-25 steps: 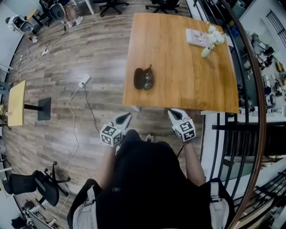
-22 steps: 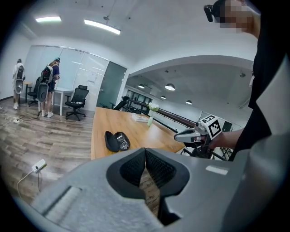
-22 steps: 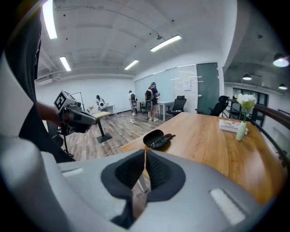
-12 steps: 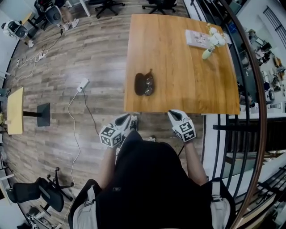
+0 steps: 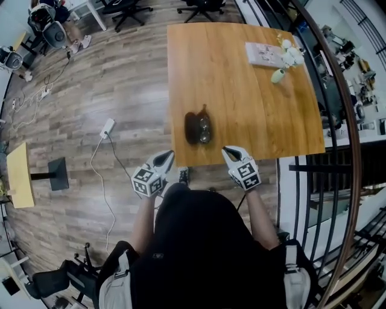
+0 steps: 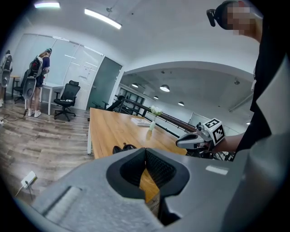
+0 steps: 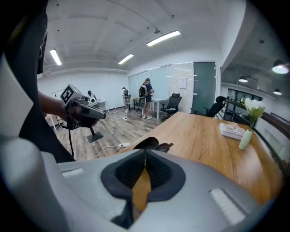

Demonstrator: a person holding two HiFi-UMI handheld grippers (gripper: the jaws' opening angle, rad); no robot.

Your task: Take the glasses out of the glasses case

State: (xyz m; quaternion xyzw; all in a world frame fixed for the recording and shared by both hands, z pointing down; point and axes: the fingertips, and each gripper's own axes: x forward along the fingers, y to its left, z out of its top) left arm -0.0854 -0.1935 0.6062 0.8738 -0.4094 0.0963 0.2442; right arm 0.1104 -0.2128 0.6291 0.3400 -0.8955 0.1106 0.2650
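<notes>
A dark glasses case [image 5: 197,127] lies open near the front left edge of the wooden table [image 5: 253,108]. Dark glasses [image 5: 204,128] rest in its right half. My left gripper [image 5: 164,159] hovers off the table's front edge, left of and below the case, shut on nothing. Just over the front edge, to the right of the case, my right gripper [image 5: 228,151] is also shut and empty. The left gripper view shows the case [image 6: 123,148] beyond the shut left gripper [image 6: 145,152]. In the right gripper view the case [image 7: 152,144] lies ahead of the right gripper [image 7: 145,154].
At the table's far right, a small vase of white flowers [image 5: 278,74] stands beside a booklet [image 5: 264,53]. A black railing [image 5: 313,181] runs along the right. A power strip and cable [image 5: 107,127] lie on the wood floor left of the table. Office chairs [image 5: 123,7] stand beyond.
The table and case have come nearer as the person stepped forward. Both grippers now sit at the table's front edge and remain shut.
</notes>
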